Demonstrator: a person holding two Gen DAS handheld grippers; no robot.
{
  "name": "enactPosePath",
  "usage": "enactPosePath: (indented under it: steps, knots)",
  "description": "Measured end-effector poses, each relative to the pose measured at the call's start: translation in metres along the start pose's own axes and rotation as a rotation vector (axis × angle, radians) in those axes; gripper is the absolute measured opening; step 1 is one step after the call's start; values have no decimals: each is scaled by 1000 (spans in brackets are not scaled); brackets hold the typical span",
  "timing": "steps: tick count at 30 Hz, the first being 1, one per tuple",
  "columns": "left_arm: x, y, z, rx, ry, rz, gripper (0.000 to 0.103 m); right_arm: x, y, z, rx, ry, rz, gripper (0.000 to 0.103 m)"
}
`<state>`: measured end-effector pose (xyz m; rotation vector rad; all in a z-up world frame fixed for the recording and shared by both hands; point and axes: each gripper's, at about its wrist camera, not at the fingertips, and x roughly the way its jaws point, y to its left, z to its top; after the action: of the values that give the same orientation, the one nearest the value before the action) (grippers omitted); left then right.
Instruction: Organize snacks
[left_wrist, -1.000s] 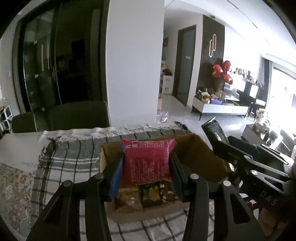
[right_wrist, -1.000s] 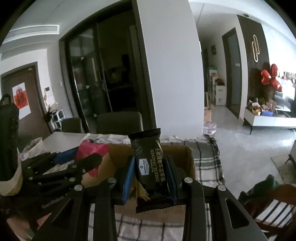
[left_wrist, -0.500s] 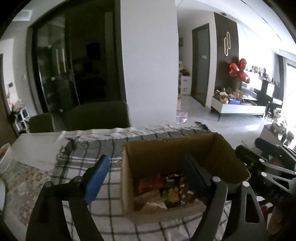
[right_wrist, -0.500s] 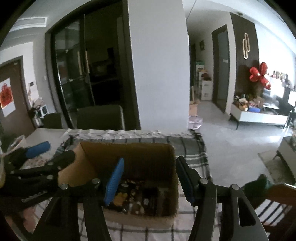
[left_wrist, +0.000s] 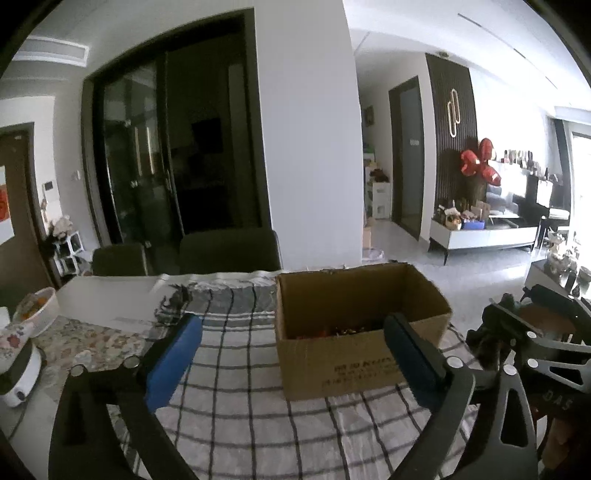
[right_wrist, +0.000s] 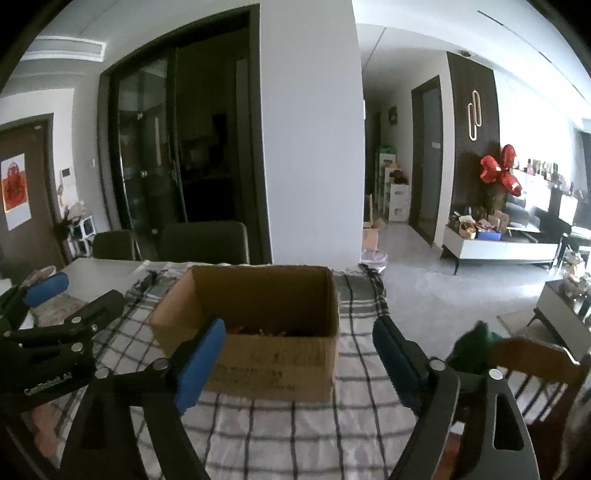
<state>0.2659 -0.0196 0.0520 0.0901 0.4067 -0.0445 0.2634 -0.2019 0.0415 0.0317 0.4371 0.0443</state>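
An open cardboard box (left_wrist: 343, 354) stands on the checked tablecloth (left_wrist: 236, 398); it also shows in the right wrist view (right_wrist: 273, 365). Several snack packets (left_wrist: 340, 329) lie inside it, only their tops visible (right_wrist: 258, 329). My left gripper (left_wrist: 291, 354) is open and empty, in front of the box and slightly to its left. My right gripper (right_wrist: 299, 354) is open and empty, in front of the box. The right gripper's body shows at the right edge of the left wrist view (left_wrist: 535, 343). The left gripper shows at the left of the right wrist view (right_wrist: 55, 317).
Two dark chairs (left_wrist: 229, 251) stand behind the table. A white appliance (left_wrist: 18, 365) and a bowl (left_wrist: 35, 302) sit at the table's left end. A wooden chair (right_wrist: 535, 369) with a green cloth (right_wrist: 476, 343) stands to the right. Open floor lies beyond the table's right edge.
Both grippers opened and let go of their packets, the red one and the dark cracker one, into the box. Both then drew back from the box.
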Motion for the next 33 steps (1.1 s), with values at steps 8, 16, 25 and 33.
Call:
enactPosePath:
  steps: [8, 16, 25, 33]
  knots:
    - [-71, 3, -16, 10, -44, 9, 103, -67, 6, -23, 26, -10, -3, 87]
    - [-124, 7, -42, 0, -20, 20, 103, -119, 17, -48, 24, -29, 12, 89]
    - [-168, 5, -76, 4, -1, 24, 103, -160, 23, -79, -5, -15, 2, 89]
    - [-185, 6, -92, 1, 0, 28, 103, -185, 25, -99, -2, -32, -7, 89]
